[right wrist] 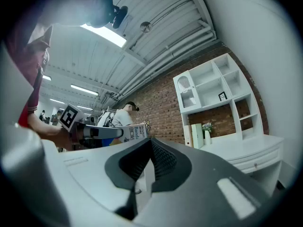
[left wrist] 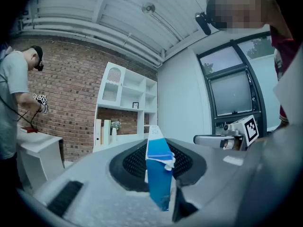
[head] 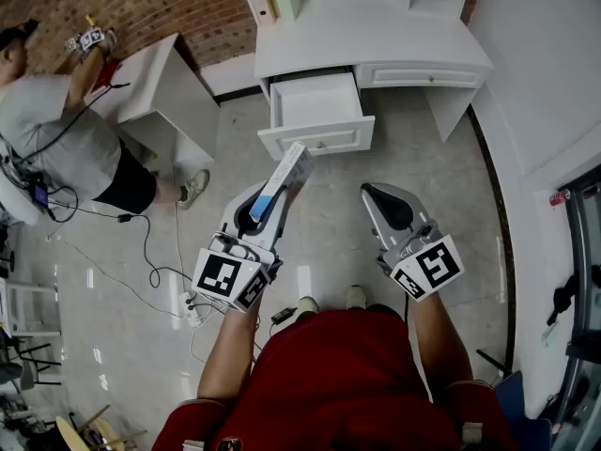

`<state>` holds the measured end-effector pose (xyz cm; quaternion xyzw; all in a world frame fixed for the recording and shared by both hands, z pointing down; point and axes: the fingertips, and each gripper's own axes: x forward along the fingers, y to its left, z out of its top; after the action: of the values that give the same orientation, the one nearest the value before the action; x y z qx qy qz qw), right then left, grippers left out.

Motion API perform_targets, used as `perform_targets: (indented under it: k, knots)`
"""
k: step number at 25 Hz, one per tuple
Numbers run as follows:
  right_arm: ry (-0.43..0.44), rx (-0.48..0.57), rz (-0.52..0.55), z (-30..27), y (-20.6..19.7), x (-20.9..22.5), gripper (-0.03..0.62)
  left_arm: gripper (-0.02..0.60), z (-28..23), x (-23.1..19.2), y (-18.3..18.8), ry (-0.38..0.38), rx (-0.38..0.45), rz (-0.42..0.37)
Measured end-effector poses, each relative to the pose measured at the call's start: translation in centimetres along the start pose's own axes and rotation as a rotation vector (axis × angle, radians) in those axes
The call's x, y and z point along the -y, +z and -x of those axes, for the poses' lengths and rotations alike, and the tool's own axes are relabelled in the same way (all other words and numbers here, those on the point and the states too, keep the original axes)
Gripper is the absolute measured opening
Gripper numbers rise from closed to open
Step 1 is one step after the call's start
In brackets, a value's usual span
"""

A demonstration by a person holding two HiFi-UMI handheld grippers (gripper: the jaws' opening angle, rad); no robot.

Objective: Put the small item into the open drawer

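A slim blue-and-white box [head: 286, 177] is the small item, and my left gripper [head: 260, 212] is shut on its lower end. The box sticks out past the jaws toward the open white drawer [head: 315, 111] of the desk [head: 376, 26]. It hangs over the floor, short of the drawer front. In the left gripper view the box [left wrist: 158, 174] stands upright between the jaws of the left gripper [left wrist: 160, 195]. My right gripper [head: 383, 200] hovers to the right, shut and empty. In its own view the right gripper [right wrist: 144, 174] holds nothing, and the box [right wrist: 130, 133] shows at the left.
A person in a grey shirt [head: 56, 134] works at a small white table [head: 164, 87] at the left. Cables [head: 150, 252] trail over the tiled floor. White shelves [right wrist: 215, 103] rise above the desk against a brick wall. A dark-framed window [left wrist: 234, 93] lies to the right.
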<state>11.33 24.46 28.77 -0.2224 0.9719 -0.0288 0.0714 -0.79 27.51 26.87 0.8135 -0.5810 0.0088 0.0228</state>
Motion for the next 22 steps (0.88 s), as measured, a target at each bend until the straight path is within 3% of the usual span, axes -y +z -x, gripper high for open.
perform_targets:
  k: [10,17,22]
  knots:
    - [0.02,0.01,-0.009,1.5,-0.5,2.3,0.012,0.087,-1.7,0.5,-1.5,0.037,-0.016,0.015]
    - [0.015,0.018,-0.033,3.1,-1.0,8.2,0.012,0.087,-6.6,1.7,-2.3,0.066,-0.049,-0.001]
    - [-0.004,0.011,-0.035,2.4,-1.6,10.3,0.012,0.087,-8.8,-0.5,-3.0,0.075,-0.066,-0.007]
